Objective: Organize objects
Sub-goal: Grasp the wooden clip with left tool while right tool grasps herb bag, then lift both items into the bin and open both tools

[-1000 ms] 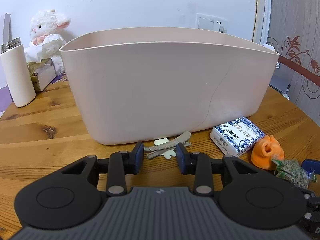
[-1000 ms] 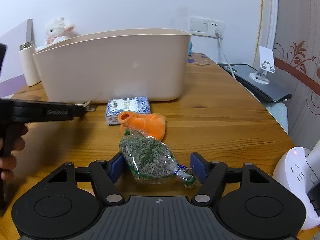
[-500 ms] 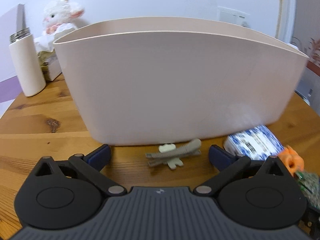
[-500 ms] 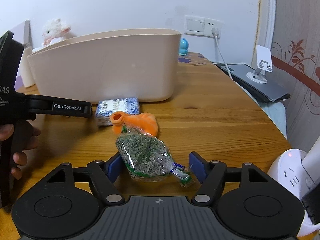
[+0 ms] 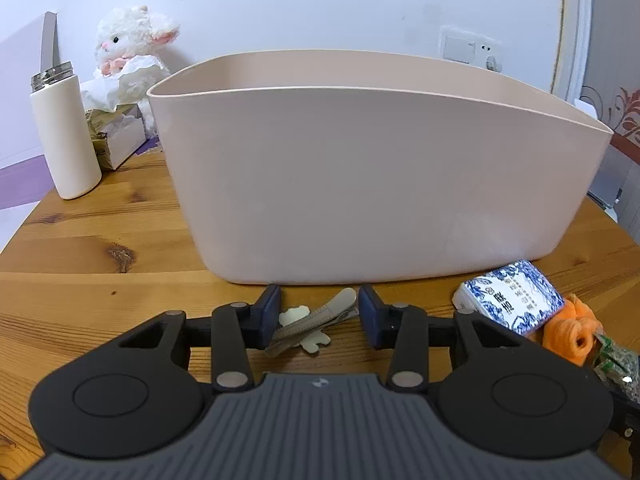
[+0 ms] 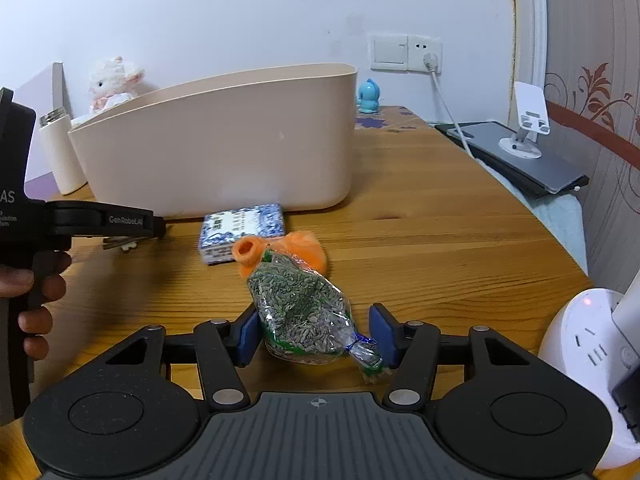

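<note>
A grey hair clip (image 5: 324,312) with a cream charm lies on the wooden table just in front of the beige tub (image 5: 380,180). My left gripper (image 5: 318,316) straddles the clip. Its jaws are closing, and the blue pads stand close at the clip's two ends without a clear squeeze. A clear bag of dried green herbs (image 6: 300,308) lies between the closing jaws of my right gripper (image 6: 316,336); the left pad brushes its side. A blue-and-white packet (image 6: 242,226) and an orange knitted piece (image 6: 296,248) lie between the bag and the tub (image 6: 224,152).
A white bottle (image 5: 66,136), a plush lamb (image 5: 128,52) and a tissue box (image 5: 120,140) stand left of the tub. A white power hub (image 6: 580,360) sits at the right table edge. A phone stand (image 6: 524,136) on a laptop lies beyond. A hand (image 6: 36,280) holds the left gripper.
The left jaws spread wide half a second ago and have now drawn in around the hair clip. The right jaws have narrowed around the herb bag. Neither hand has shifted much.
</note>
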A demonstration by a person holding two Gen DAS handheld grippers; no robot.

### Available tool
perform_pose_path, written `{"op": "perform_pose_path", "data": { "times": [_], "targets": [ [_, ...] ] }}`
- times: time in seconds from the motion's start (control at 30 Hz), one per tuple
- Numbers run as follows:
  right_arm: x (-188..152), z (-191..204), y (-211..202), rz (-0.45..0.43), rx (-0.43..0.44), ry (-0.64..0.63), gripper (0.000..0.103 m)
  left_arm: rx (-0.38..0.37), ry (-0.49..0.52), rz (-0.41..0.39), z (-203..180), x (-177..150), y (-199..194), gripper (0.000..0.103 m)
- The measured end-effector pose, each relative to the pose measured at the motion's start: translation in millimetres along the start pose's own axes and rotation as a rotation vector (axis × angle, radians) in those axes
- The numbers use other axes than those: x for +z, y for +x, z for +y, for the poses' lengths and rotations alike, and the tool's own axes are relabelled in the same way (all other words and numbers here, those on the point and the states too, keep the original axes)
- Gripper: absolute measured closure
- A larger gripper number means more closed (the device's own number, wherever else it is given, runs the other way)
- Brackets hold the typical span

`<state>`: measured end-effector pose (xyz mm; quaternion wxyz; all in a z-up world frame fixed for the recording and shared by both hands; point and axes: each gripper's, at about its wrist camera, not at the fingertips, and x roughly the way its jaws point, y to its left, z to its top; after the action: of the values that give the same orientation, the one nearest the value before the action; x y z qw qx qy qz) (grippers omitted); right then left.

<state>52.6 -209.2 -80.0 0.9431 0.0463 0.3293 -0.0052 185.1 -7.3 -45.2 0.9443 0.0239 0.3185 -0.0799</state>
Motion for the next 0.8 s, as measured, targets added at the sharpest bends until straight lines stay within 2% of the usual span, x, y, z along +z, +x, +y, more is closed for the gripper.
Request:
{"op": "perform_pose_path", "data": {
  "times": [0.2,0.33,0.4,0.57,0.8],
  "targets": [
    [1.0,9.4,-11.1,-0.02,0.005,-0.028,0.05,-0.037,0.009,-0.001,6.4,-9.5,-12.0,0.059],
    [8.0,13.5,-24.8,-0.056,0.014,-0.038,0.05,-0.002,0.007,0.037,11.1,-13.0,-24.6,0.059],
    [11.3,15.8,-31.7,-0.074,0.015,-0.049,0.05,-0.015,-0.005,0.046,15.2,-14.8,-35.0,0.059],
    [23.1,20.1,-49.3,-0.124,0.004,-0.091,0.05,-0.025,0.026,-0.026,20.6,-9.2,-73.8,0.059],
    [58.4,21.8,-74.4,-0.231,-0.005,-0.127,0.05,-0.024,0.063,-0.174,21.7,22.5,-128.2,0.059]
  ]
}}
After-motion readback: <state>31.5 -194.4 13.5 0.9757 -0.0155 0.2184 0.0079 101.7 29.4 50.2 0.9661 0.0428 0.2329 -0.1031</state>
